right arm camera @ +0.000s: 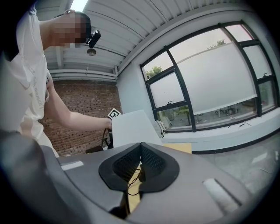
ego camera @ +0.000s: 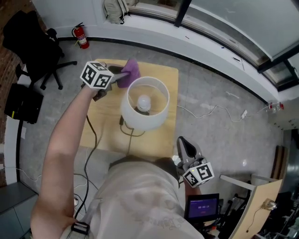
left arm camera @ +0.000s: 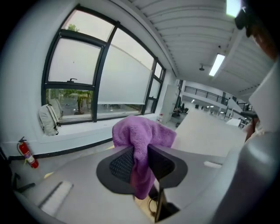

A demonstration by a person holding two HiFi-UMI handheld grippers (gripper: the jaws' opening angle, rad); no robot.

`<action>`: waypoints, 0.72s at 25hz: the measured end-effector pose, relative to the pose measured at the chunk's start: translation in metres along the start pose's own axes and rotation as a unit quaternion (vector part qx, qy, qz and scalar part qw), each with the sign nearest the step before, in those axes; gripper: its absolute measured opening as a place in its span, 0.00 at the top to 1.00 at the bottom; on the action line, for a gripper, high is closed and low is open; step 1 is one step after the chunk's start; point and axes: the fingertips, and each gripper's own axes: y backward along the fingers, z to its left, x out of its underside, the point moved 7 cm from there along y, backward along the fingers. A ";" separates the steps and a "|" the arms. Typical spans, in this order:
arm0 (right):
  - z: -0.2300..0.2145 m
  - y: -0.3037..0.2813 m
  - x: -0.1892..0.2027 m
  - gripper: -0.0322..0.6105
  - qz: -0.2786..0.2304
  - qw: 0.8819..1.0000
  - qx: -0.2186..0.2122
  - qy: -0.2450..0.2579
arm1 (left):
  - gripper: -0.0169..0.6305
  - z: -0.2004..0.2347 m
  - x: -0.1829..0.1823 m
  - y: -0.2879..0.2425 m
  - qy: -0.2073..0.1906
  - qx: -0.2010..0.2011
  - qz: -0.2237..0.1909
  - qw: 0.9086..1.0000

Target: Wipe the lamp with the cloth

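Note:
A table lamp with a white shade and a bare bulb stands on a small wooden table. My left gripper is shut on a purple cloth just beyond the shade's far left rim; I cannot tell whether cloth and shade touch. In the left gripper view the cloth bulges over the jaws and hangs between them, with the shade to the right. My right gripper is shut with nothing in it, held low at the table's near right corner. The right gripper view faces the shade.
The lamp cord loops on the table and drops off the near edge. A black office chair and a red fire extinguisher stand far left. A backpack sits on the window ledge. A white cable crosses the floor on the right.

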 end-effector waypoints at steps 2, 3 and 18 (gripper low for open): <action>-0.002 0.005 0.002 0.93 -0.004 1.000 0.005 -0.003 | 0.84 -0.008 -0.035 0.011 0.003 0.037 -0.023 0.999; -0.002 0.008 0.003 0.93 -0.006 1.000 0.006 -0.004 | 0.84 -0.013 -0.052 0.016 -0.001 0.056 -0.029 0.998; -0.021 0.049 0.022 0.93 -0.027 0.997 0.058 -0.039 | 0.84 -0.062 -0.096 -0.044 -0.128 0.138 0.184 0.965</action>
